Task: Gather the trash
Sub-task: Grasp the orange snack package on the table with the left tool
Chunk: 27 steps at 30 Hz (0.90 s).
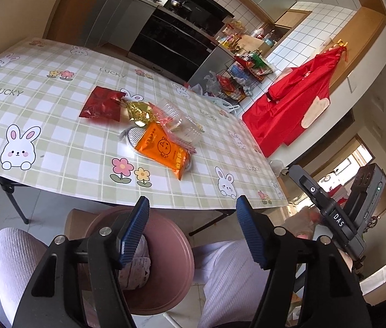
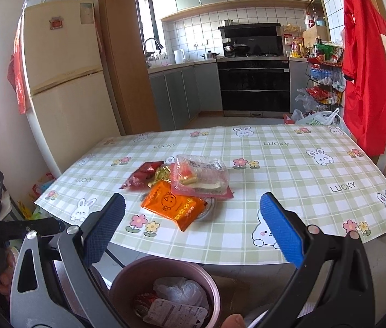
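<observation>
A pile of trash lies mid-table: an orange packet (image 1: 162, 150) (image 2: 175, 205), a dark red wrapper (image 1: 99, 104) (image 2: 141, 176), a gold foil wrapper (image 1: 138, 112) and a clear plastic tray (image 1: 179, 121) (image 2: 199, 176). Below the table's near edge stands a pink bin (image 1: 165, 248) (image 2: 162, 270) holding a white label packet (image 2: 173, 313) and crumpled plastic. My left gripper (image 1: 193, 235) hangs open over the bin, nothing between its blue pads. My right gripper (image 2: 193, 229) is also open and empty, above the bin and short of the pile.
The table (image 2: 302, 169) wears a green checked cloth with rabbits. A person's knees in pale trousers (image 1: 228, 273) flank the bin. A red apron (image 2: 368, 63) hangs at the right; a fridge (image 2: 64, 82) stands left, with kitchen counters and a stove behind.
</observation>
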Available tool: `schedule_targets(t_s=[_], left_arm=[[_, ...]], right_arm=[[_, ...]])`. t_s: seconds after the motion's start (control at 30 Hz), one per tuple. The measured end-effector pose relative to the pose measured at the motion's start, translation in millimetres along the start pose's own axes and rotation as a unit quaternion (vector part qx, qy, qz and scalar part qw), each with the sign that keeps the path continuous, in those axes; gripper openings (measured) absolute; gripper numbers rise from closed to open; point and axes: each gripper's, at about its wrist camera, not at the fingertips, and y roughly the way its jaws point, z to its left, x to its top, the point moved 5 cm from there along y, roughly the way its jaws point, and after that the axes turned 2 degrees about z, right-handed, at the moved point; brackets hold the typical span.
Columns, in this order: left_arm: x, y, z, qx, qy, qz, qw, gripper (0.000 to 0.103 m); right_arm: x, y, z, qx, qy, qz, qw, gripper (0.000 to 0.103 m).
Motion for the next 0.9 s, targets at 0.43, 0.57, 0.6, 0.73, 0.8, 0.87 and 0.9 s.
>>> schedule_targets(t_s=[0.43, 0.57, 0.6, 0.73, 0.8, 0.87, 0.9], left_arm=[[32, 124, 21, 0.026, -0.08, 0.045, 0.9955, 0.041], [35, 161, 31, 0.045, -0.108, 0.063, 0.9911, 0.041], [37, 168, 34, 0.049, -0.114, 0.065, 0.9901, 0.041], [40, 188, 47, 0.069, -0.141, 0.074, 0.9848, 0.041], [42, 194, 51, 0.073, -0.148, 0.075, 0.9835, 0.041], [46, 199, 54, 0.076, -0.149, 0.075, 0.9831, 0.041], [47, 202, 55, 0.077, -0.151, 0.075, 0.9827, 0.041]], right_arm=[[-30, 57, -69, -0.031, 0.08, 0.052, 0.995, 0.097], [-38, 70, -94, -0.032, 0.106, 0.058, 0.992, 0.097], [-40, 72, -98, -0.031, 0.108, 0.058, 0.992, 0.097], [-45, 78, -112, -0.039, 0.108, 0.063, 0.991, 0.097], [-46, 82, -117, -0.04, 0.11, 0.066, 0.991, 0.097], [-48, 83, -121, -0.039, 0.115, 0.065, 0.99, 0.097], [-49, 83, -123, -0.038, 0.116, 0.064, 0.99, 0.097]])
